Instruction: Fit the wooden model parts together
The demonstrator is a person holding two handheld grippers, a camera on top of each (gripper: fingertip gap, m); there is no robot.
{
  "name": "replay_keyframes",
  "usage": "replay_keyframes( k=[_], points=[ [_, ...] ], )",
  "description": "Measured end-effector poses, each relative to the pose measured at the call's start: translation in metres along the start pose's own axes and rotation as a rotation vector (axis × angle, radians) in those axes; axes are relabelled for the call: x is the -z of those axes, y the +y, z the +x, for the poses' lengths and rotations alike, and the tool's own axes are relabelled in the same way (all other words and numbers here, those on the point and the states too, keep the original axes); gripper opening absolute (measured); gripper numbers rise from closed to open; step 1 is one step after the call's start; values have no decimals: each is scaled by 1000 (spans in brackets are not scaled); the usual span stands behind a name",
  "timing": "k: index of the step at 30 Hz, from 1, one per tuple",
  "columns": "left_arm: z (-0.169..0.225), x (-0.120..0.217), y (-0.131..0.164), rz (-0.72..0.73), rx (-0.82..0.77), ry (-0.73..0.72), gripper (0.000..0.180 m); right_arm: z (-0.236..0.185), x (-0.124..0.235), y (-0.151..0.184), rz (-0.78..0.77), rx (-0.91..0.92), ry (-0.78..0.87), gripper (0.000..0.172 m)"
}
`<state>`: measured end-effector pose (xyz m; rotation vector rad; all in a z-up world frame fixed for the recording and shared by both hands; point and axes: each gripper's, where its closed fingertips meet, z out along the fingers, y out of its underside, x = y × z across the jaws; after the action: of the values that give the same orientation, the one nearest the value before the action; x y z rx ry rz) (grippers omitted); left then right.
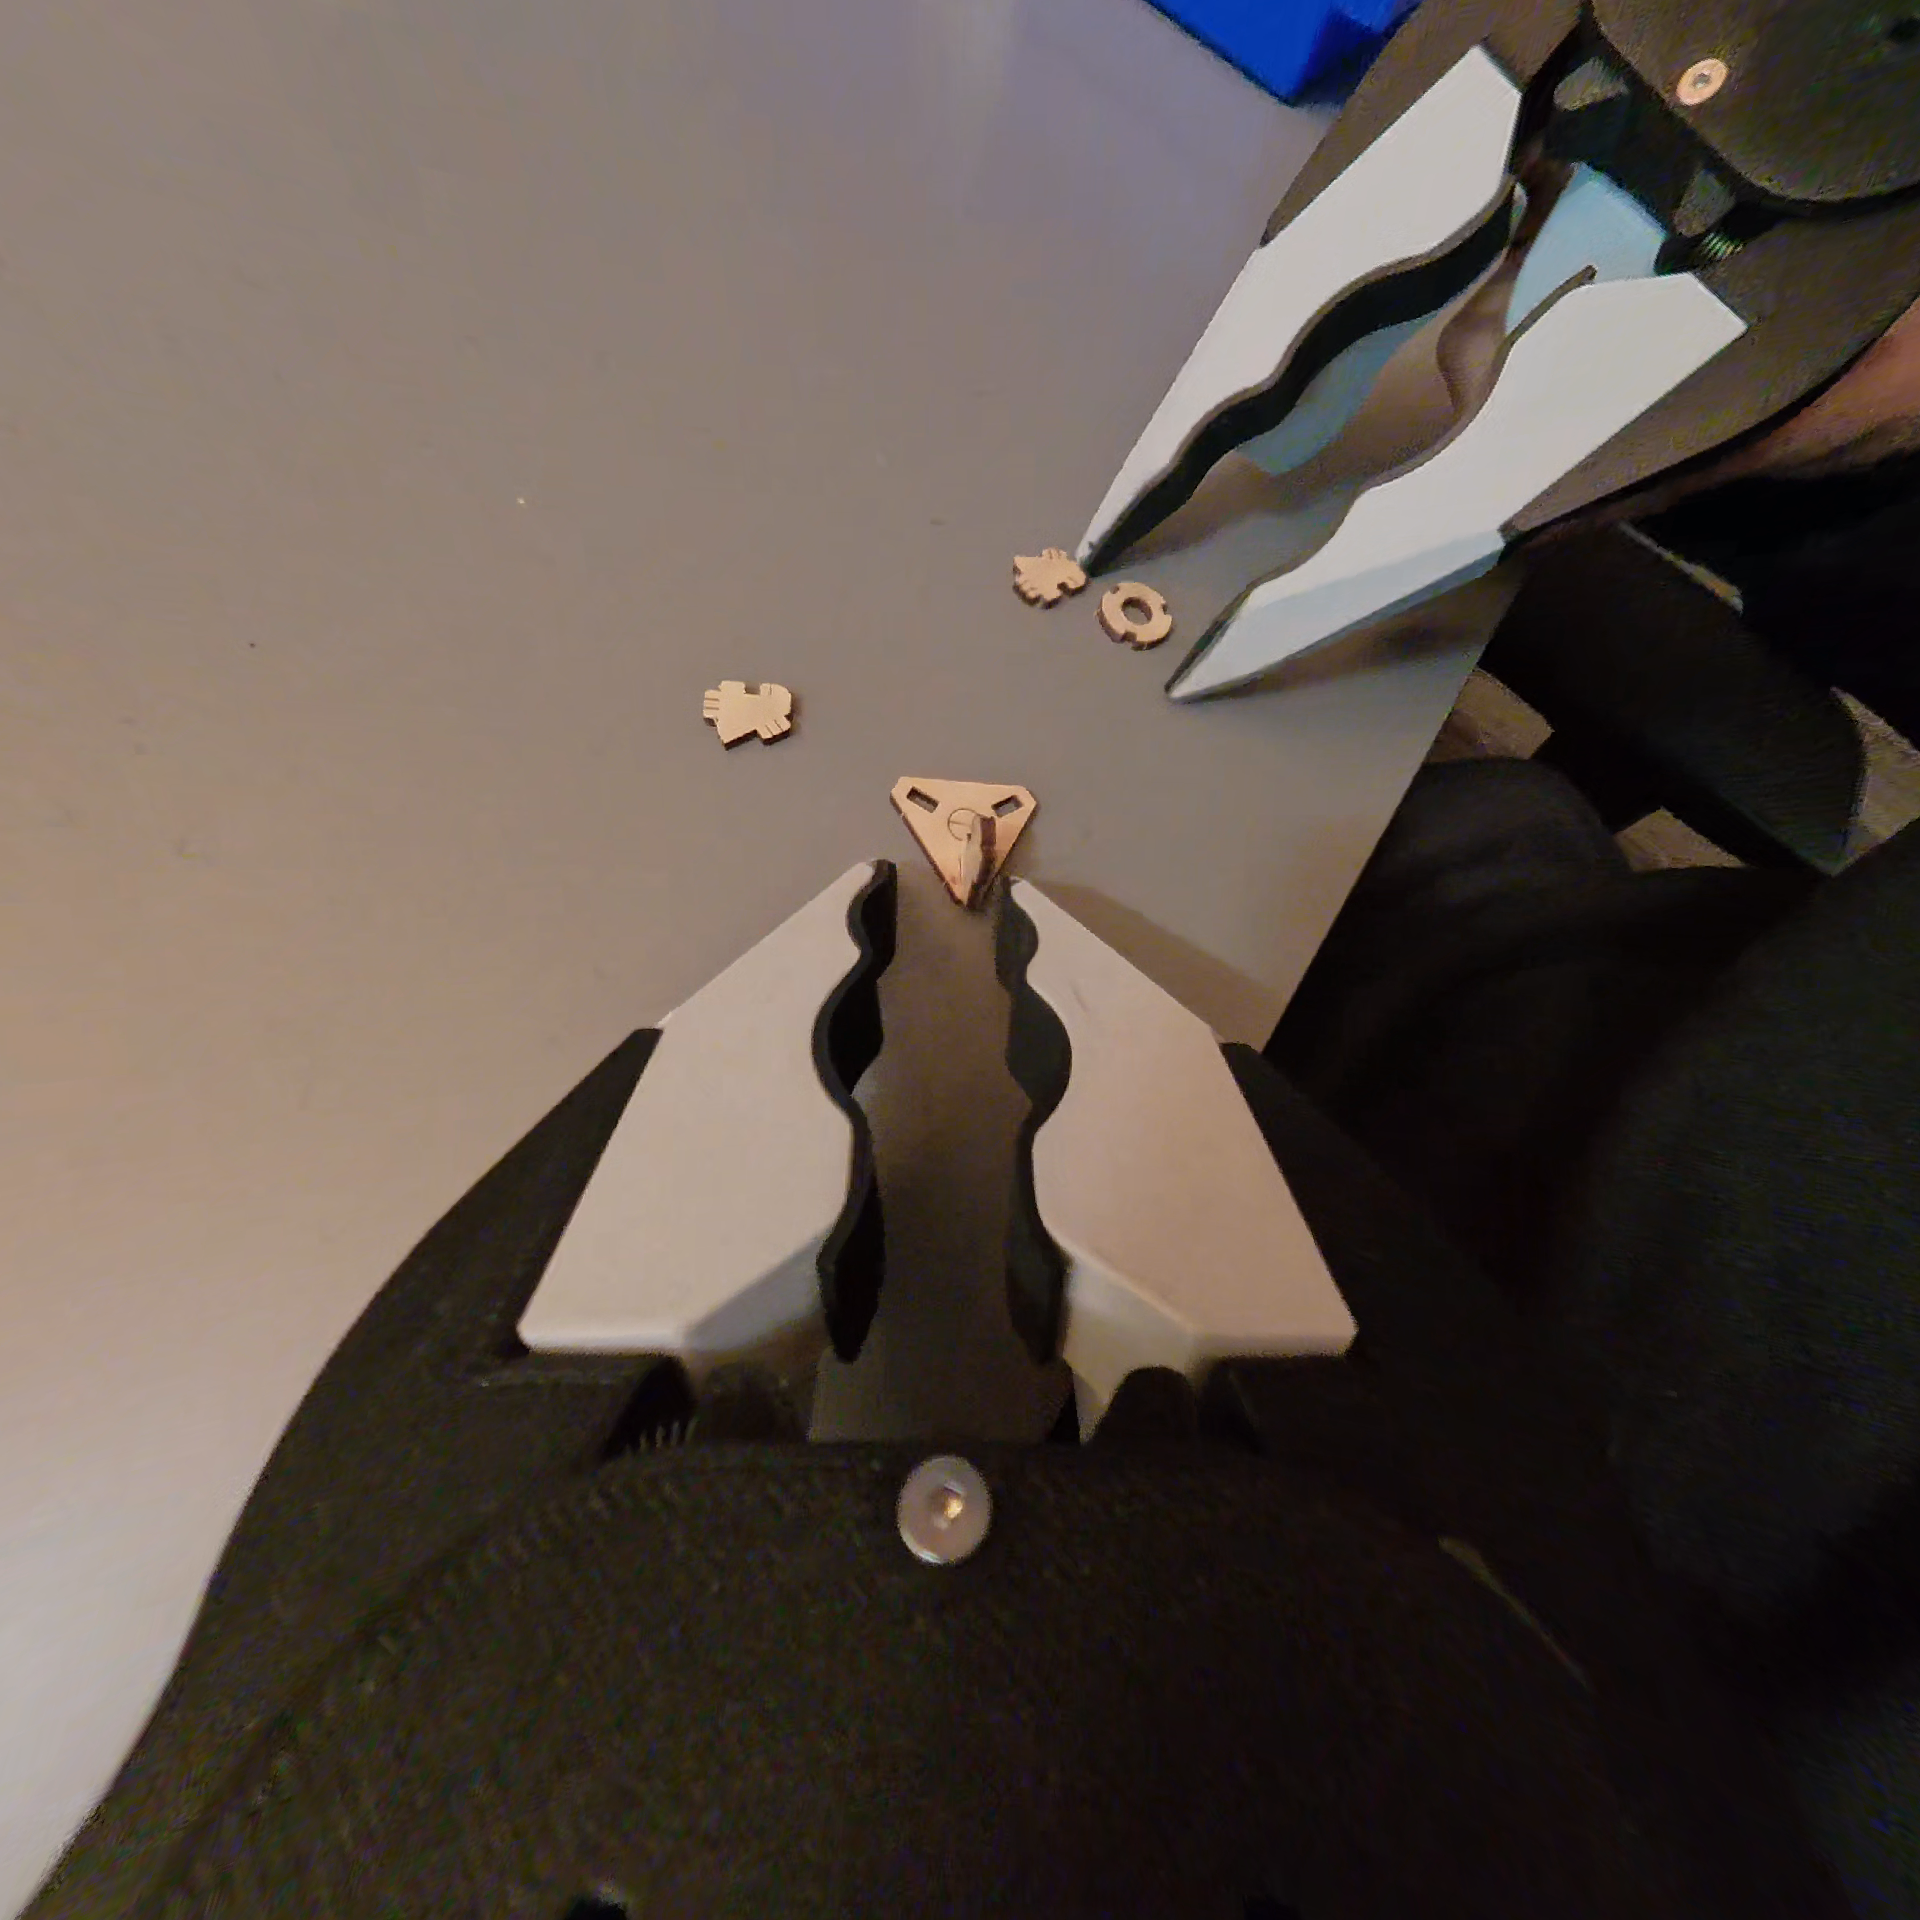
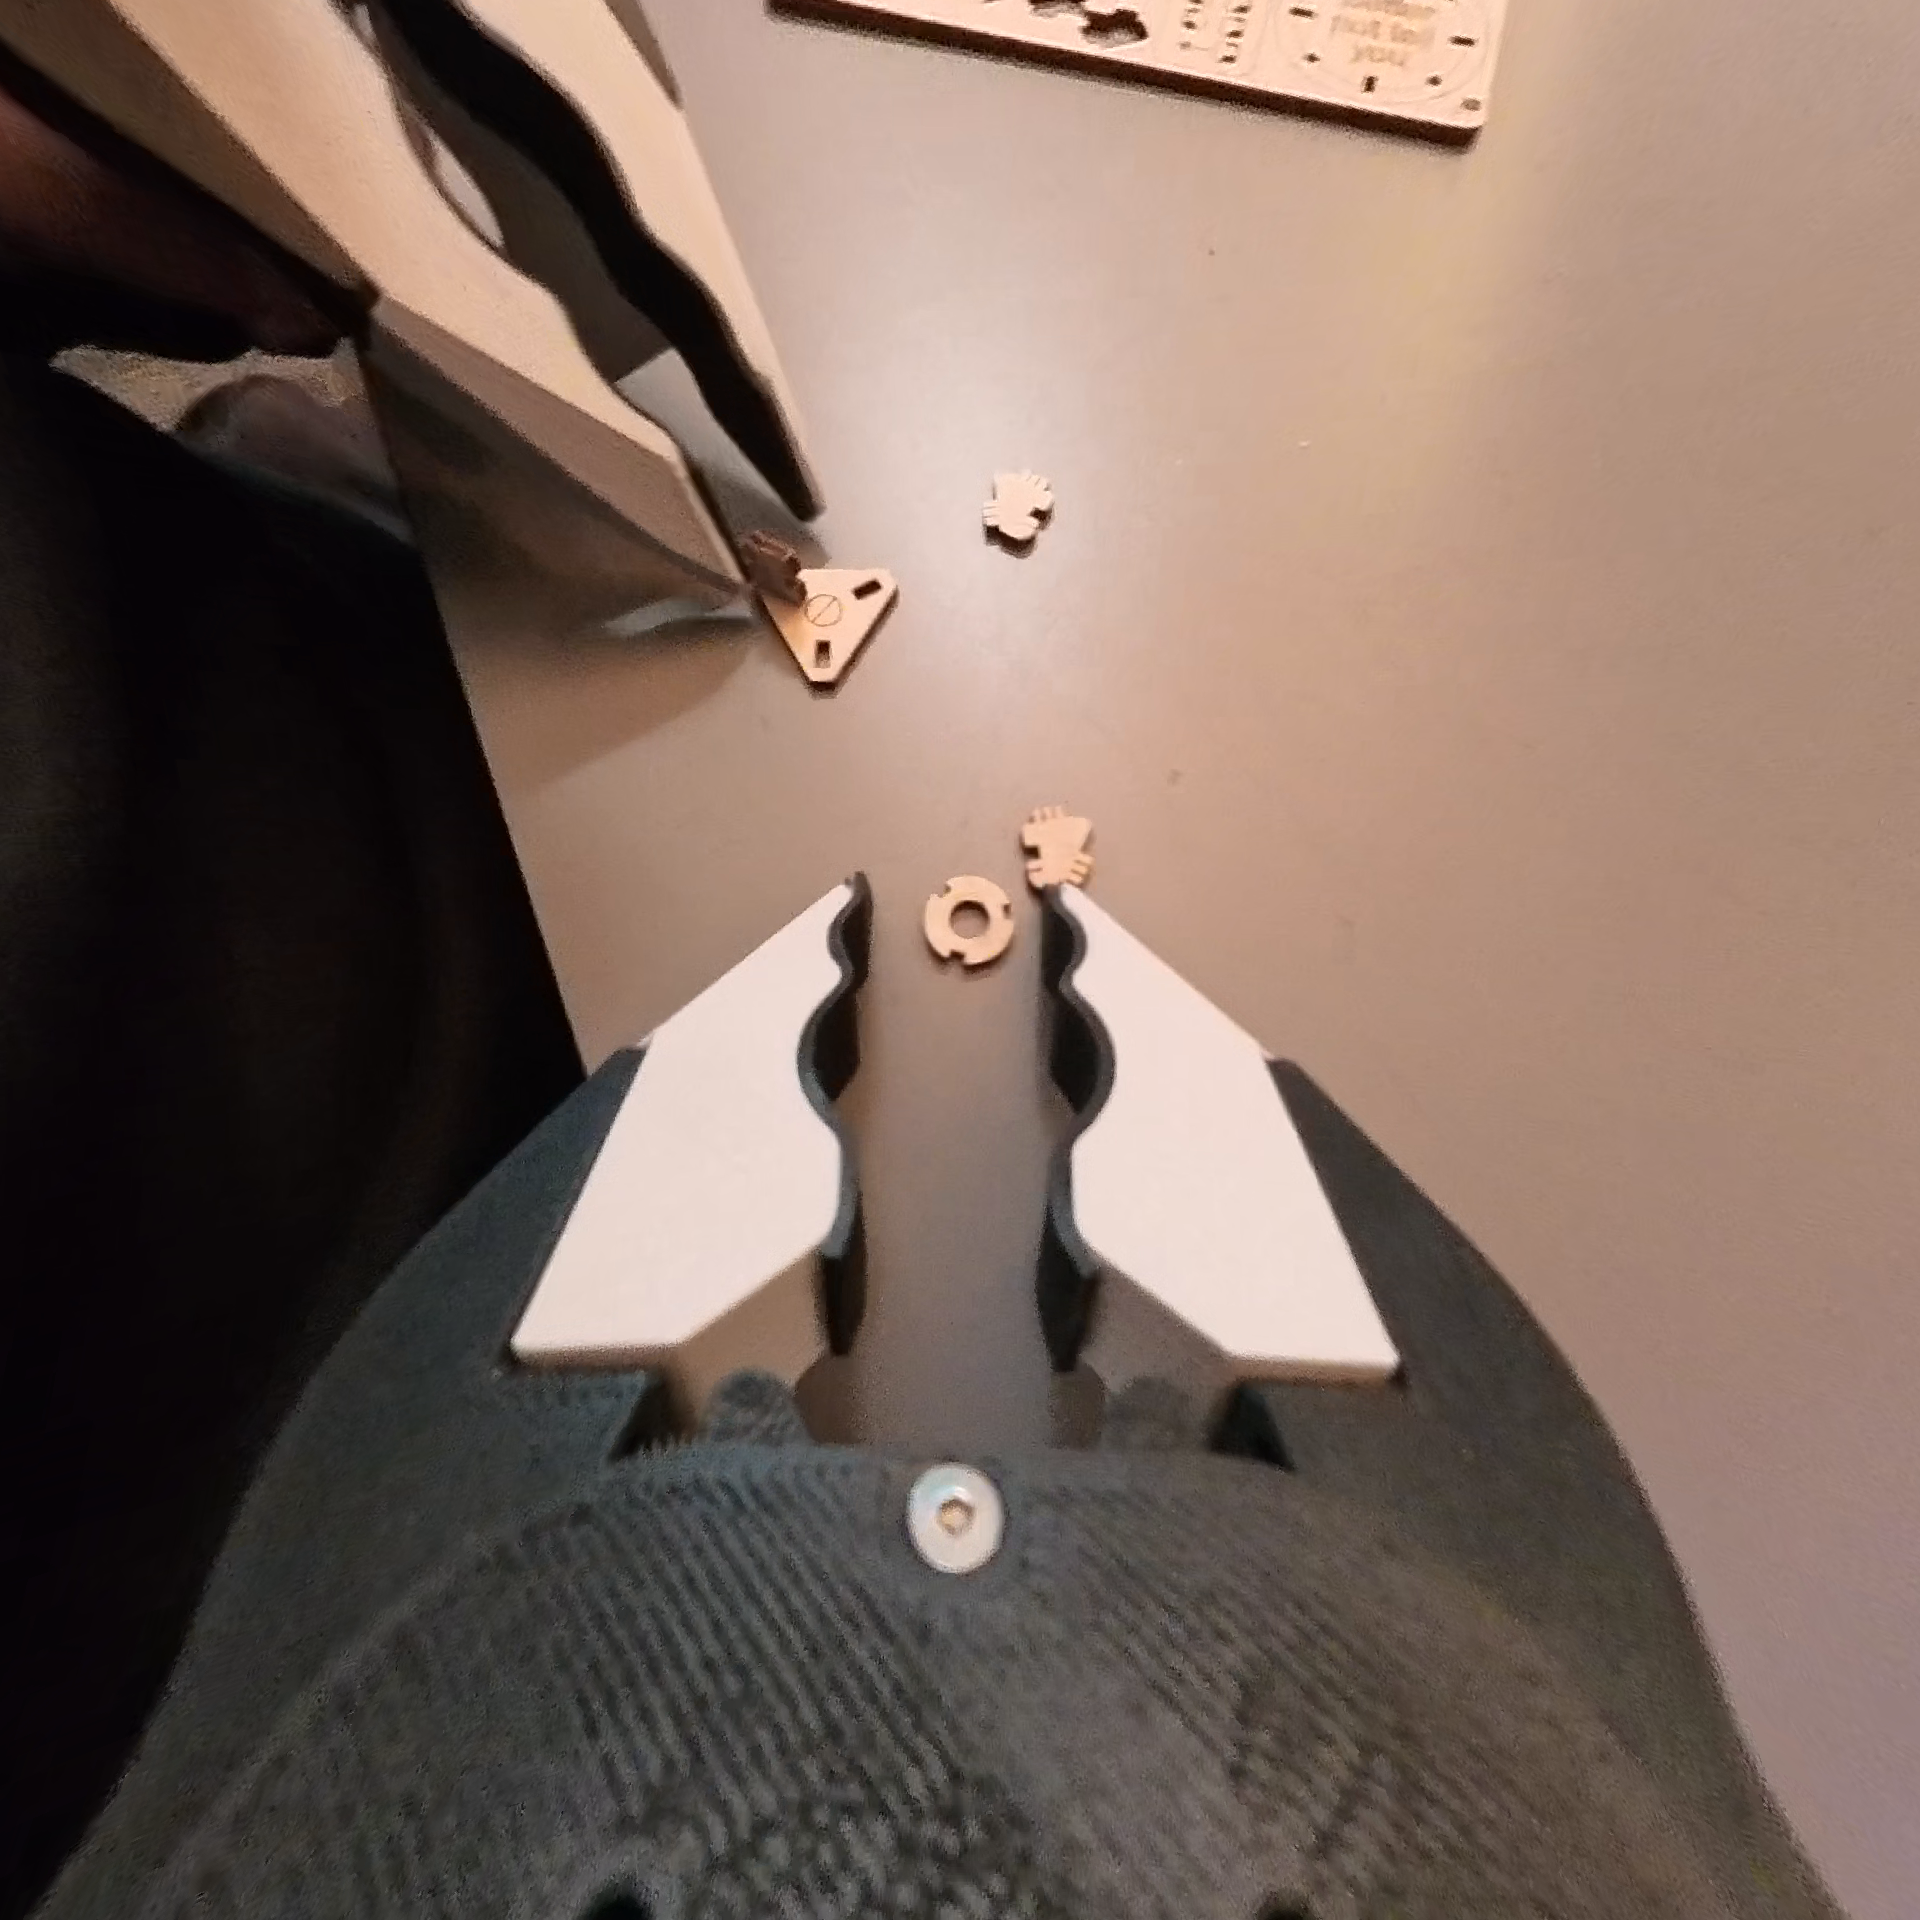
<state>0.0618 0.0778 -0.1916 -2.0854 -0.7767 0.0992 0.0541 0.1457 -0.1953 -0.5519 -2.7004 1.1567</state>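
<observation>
On the grey table (image 1: 312, 416), near its edge by me, my left gripper (image 1: 945, 883) stands narrowly parted, nothing clamped, one fingertip beside the wooden triangle plate (image 1: 961, 826) and its upright tab, whose apex points toward me. My right gripper (image 2: 951, 914) is spread wider around the flat wooden ring (image 2: 966, 923), pads apart from it, one tip touching a notched piece (image 2: 1058, 850). These look light, thin, stiff, perhaps brittle; edges suit gripping.

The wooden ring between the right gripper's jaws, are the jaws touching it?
Apart. The right wrist view shows the ring lying flat on the table with bare surface on both sides, between it and each of the right gripper's open jaws.
</observation>
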Motion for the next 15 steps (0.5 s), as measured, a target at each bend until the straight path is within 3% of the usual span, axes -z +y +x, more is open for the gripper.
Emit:
replay_keyframes(
  k=[3, 6, 11, 15],
  points=[
    [4, -2, -1, -6, 13, 30, 9, -5, 1, 1, -10, 37, -60, 39],
    [5, -3, -1, -7, 34, 56, 2, -9, 2, 1, 5, 66, -109, 15],
    [7, -2, -4, 7, 126, 136, 2, -11, -2, -6, 41, -52, -200, 15],
    [6, -2, -5, 10, 146, 149, 2, -7, 4, -38, 197, -131, -228, 14]
  ],
)
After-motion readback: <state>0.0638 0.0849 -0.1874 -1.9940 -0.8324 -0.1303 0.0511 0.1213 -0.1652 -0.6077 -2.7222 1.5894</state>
